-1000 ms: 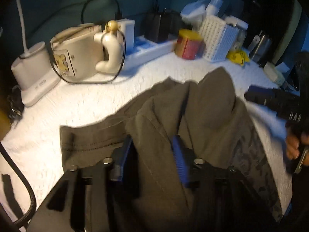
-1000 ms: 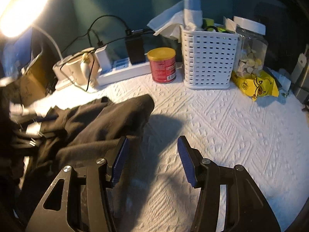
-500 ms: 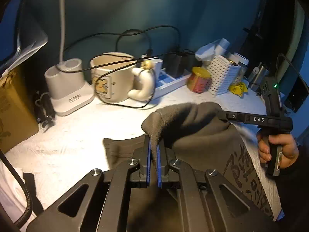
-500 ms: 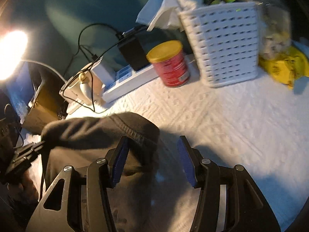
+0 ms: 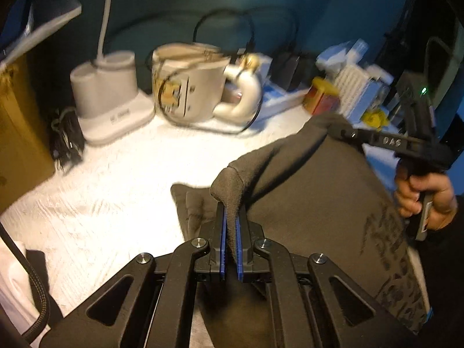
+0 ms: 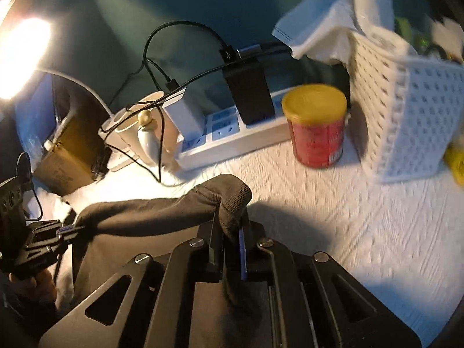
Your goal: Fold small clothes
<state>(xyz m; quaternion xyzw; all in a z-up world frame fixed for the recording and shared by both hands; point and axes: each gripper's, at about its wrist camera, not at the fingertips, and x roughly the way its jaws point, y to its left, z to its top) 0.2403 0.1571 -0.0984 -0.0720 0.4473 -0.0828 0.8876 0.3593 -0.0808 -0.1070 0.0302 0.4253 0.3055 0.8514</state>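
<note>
Garment (image 5: 313,191): a dark olive-grey knit piece with a ribbed hem and a dark print near one edge, held up off the bench (image 5: 110,191) by one edge, the rest draping down to the white cloth.

Left to right in the left-wrist view: lamp base (image 5: 110,98), smooth white plastic; cream mug (image 5: 191,84) with a looped handle and a black cable across it; red can (image 5: 320,98) with a yellow lid; white lattice basket (image 5: 352,87).

I hold the left gripper (image 5: 230,232) with its blue-padded jaws pinching one corner of the hem. The right gripper (image 6: 229,243) has just been closing, and its jaws now pinch the other corner, fabric bunched thickly between them. The edge hangs slack between the two grips.

Risks, as I judge them: the right grip is on a rolled wad, not a flat layer, so a pull could let the cloth slide out or release only one layer. Uneven tension would skew the fold line. The soft knit stretches and sags easily. The cable and mug stand near the far edge, and a swinging hem could snag them.
</note>
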